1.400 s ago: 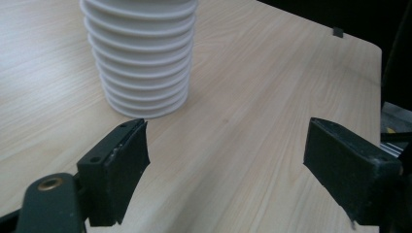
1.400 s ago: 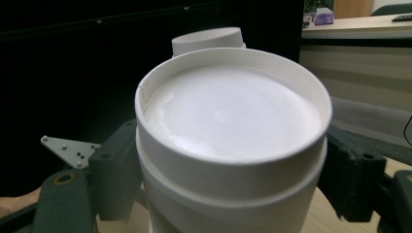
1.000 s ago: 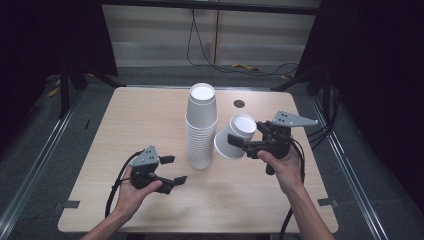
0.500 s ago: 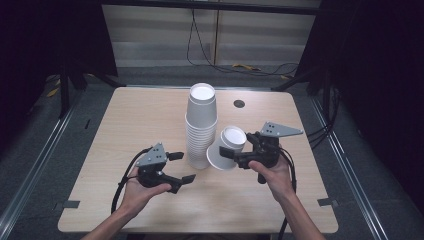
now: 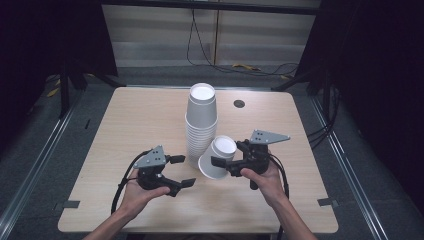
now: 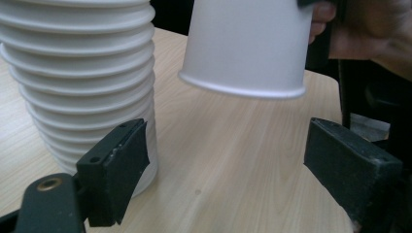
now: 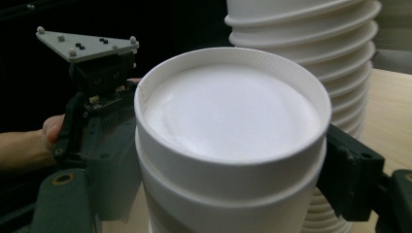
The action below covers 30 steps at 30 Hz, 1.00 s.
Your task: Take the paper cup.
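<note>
Wooden table [image 5: 125, 125] seen from above, described left to right. Left gripper [image 5: 176, 171], jaws wide apart and empty, waits just left of a tall stack of white paper cups [image 5: 201, 122]. Right gripper [image 5: 227, 160] is clamped on a tilted, upside-down pair of nested cups [image 5: 216, 158], raised beside the stack. Judged best: level them, lower slowly, avoid nudging the stack. No writing readable.

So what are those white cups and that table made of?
The held cup and the stack of cups look like matte white paper: rolled rims, thin walls. The table seems light wood or wood-look laminate, with visible grain; which one is unclear.
</note>
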{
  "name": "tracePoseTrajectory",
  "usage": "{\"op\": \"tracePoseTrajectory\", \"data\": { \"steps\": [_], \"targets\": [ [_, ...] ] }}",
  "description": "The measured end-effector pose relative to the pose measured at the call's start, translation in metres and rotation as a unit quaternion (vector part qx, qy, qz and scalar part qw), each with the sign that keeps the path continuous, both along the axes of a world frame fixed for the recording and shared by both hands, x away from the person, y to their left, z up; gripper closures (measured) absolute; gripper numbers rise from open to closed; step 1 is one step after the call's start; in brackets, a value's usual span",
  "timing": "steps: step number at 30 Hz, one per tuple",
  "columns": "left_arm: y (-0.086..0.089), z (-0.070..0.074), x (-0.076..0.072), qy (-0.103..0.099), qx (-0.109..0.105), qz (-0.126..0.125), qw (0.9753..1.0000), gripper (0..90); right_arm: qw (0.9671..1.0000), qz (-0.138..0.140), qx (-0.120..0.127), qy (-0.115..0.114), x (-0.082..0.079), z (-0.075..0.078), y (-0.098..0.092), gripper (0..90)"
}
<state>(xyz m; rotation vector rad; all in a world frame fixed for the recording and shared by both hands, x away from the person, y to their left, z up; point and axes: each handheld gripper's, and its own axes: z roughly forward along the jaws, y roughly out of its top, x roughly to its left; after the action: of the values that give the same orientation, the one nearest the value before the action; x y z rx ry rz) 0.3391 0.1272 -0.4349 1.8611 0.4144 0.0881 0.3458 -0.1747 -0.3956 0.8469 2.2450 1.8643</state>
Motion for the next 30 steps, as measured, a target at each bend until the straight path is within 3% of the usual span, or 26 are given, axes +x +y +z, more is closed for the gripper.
{"op": "tracePoseTrajectory", "data": {
  "steps": [5,12,30],
  "targets": [
    [-0.004,-0.001,-0.003,-0.001,-0.005,-0.011,0.9999,15.7,0.9999,0.009,0.007,0.007,0.000,-0.004,0.005,20.8],
    [-0.007,-0.003,-0.004,-0.004,0.000,-0.018,0.9998,15.7,0.9994,0.029,-0.003,0.018,0.000,-0.012,0.017,20.9],
    [-0.014,-0.009,-0.002,0.005,-0.007,-0.031,0.9995,15.2,0.9980,0.056,-0.020,0.020,-0.004,-0.018,0.034,21.3]
  ]
}}
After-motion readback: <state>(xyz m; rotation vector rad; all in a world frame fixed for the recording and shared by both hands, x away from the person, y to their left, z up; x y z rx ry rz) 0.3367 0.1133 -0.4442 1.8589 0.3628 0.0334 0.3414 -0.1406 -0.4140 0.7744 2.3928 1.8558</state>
